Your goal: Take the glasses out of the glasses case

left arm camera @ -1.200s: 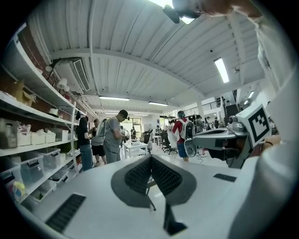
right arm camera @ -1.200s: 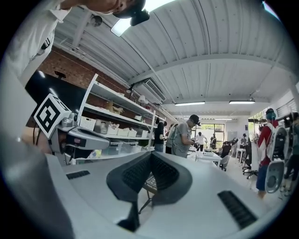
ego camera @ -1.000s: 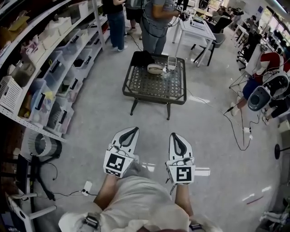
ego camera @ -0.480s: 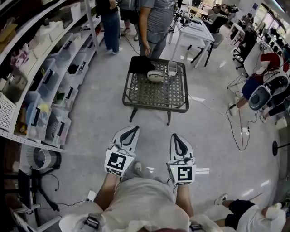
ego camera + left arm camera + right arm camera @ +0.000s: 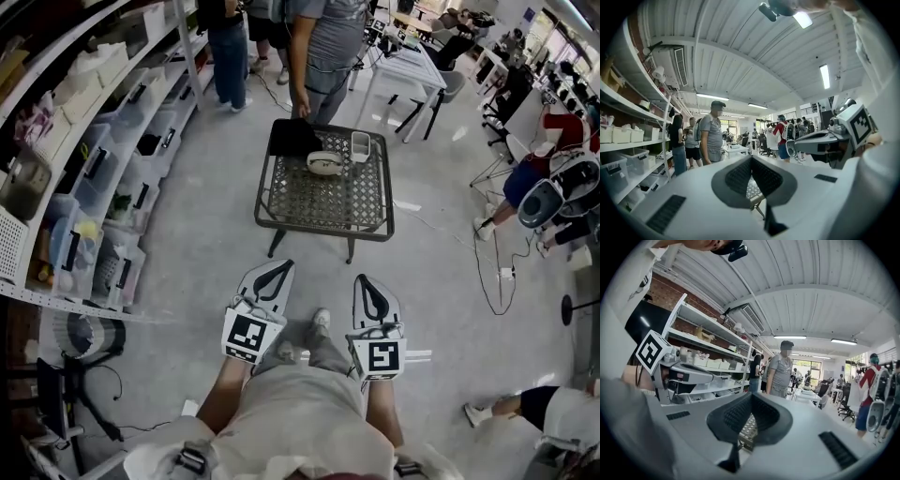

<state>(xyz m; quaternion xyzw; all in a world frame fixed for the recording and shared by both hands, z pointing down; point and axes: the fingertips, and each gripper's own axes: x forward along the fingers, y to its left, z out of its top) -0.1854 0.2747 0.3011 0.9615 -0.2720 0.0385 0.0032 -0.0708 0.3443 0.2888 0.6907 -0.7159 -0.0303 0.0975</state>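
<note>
Left tool (image 5: 277,267) and right tool (image 5: 362,280) are both clenched with nothing held, well apart from the glasses case (image 5: 325,163) on the desk (image 5: 323,202).

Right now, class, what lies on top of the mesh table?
A black object, a white glasses case and a small clear container. What the case holds cannot be seen.

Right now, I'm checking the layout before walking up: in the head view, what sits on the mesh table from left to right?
black flat item → white oval glasses case → small clear container
</note>
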